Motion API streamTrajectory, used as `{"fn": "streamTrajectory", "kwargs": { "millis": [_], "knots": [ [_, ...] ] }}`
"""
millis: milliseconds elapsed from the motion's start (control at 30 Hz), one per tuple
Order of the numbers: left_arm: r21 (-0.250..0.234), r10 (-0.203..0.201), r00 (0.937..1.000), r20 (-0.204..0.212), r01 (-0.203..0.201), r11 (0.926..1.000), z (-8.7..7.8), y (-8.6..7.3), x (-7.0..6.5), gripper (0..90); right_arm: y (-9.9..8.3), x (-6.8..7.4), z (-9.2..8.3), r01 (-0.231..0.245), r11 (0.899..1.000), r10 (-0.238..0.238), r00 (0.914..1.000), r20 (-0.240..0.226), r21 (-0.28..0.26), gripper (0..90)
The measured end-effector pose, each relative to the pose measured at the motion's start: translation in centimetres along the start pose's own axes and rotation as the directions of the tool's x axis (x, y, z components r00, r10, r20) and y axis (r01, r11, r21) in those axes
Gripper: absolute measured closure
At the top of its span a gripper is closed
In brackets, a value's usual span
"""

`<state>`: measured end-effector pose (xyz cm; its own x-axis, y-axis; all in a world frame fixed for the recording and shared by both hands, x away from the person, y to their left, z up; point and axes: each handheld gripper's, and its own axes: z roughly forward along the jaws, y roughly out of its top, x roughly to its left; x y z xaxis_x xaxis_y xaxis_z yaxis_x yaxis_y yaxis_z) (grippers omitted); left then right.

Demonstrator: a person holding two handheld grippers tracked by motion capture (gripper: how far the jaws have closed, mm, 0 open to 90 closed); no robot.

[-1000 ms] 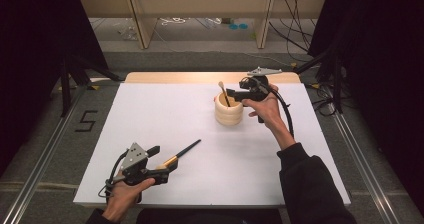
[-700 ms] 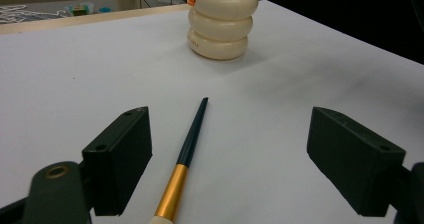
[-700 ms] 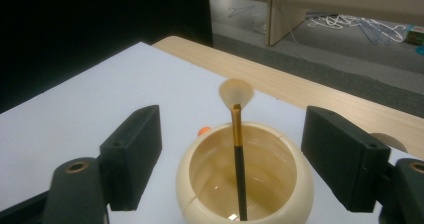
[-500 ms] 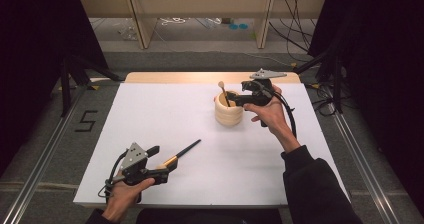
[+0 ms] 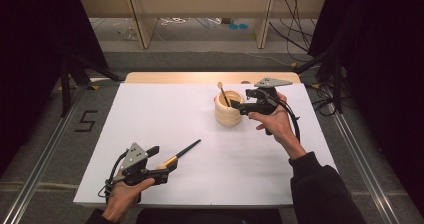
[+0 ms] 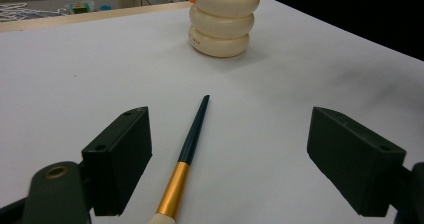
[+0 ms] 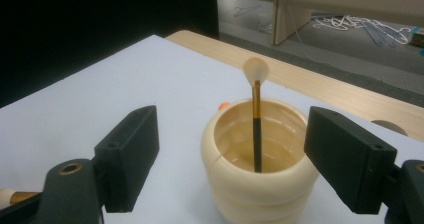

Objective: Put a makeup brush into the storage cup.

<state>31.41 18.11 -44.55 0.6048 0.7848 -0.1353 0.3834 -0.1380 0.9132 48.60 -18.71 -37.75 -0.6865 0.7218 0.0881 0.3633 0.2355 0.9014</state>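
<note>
A cream ribbed cup (image 5: 229, 113) stands on the white table (image 5: 150, 114), right of centre. A thin brush (image 5: 223, 93) leans inside it, pale tip up. My right gripper (image 5: 242, 107) hovers just right of the cup's rim. Its jaws have just been opening and stand open, gripping nothing. In the right gripper view the cup (image 7: 260, 184) and the standing brush (image 7: 256, 129) lie ahead between the jaws. A second brush (image 5: 181, 153) with a gold ferrule lies flat near the front. My left gripper (image 5: 162, 160) is open around this lying brush (image 6: 192, 144), without touching it.
A wooden strip (image 5: 210, 77) borders the table's far edge. A small orange thing (image 7: 223, 105) peeks out behind the cup. Metal rails (image 5: 45, 154) run along both sides, and cables lie on the floor beyond. The white surface stretches wide to the left.
My right gripper has drawn back to the right, away from the cup, with its jaws wider apart. The brush stays standing in the cup. The left gripper has kept still.
</note>
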Motion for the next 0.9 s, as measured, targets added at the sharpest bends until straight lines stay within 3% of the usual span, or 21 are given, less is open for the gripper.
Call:
{"fn": "streamTrajectory", "kwargs": {
  "millis": [233, 333, 433, 500, 567, 900],
  "knots": [
    [-0.001, -0.016, 0.9998, -0.007, 0.016, 0.9999, 0.0, -0.1, 0.0, 17.6, -0.6, 0.6, -0.4, -0.010, 1.000, 0.010, 0.9998, -0.015, -0.011, 19.7],
    [-0.001, -0.003, 1.0000, -0.004, 0.003, 1.0000, -0.1, -0.1, 0.1, 17.6, -0.8, 1.0, -0.7, -0.010, 1.000, 0.010, 0.9996, -0.028, -0.009, 15.9],
    [0.001, -0.002, 1.0000, -0.006, 0.002, 1.0000, -0.1, -0.1, 0.1, 17.6, -1.1, 1.4, -0.9, -0.004, 0.999, 0.003, 0.9995, -0.032, -0.039, 15.9],
    [-0.003, -0.020, 0.9998, -0.009, 0.020, 0.9998, -0.1, -0.1, 0.0, 17.5, -1.3, 1.6, -1.2, -0.011, 1.000, 0.010, 0.9993, -0.035, -0.022, 15.8],
    [-0.005, -0.006, 0.9999, -0.008, 0.006, 1.0000, -0.3, -0.1, 0.1, 17.4, -1.6, 1.7, -1.3, -0.017, 1.000, 0.016, 0.9988, -0.047, -0.025, 15.8],
    [-0.005, -0.012, 0.9997, -0.019, 0.012, 0.9999, -0.4, -0.1, 0.2, 17.3, -3.2, 2.2, -2.0, -0.010, 1.000, 0.010, 0.9992, -0.039, -0.010, 16.0]
  ]
}}
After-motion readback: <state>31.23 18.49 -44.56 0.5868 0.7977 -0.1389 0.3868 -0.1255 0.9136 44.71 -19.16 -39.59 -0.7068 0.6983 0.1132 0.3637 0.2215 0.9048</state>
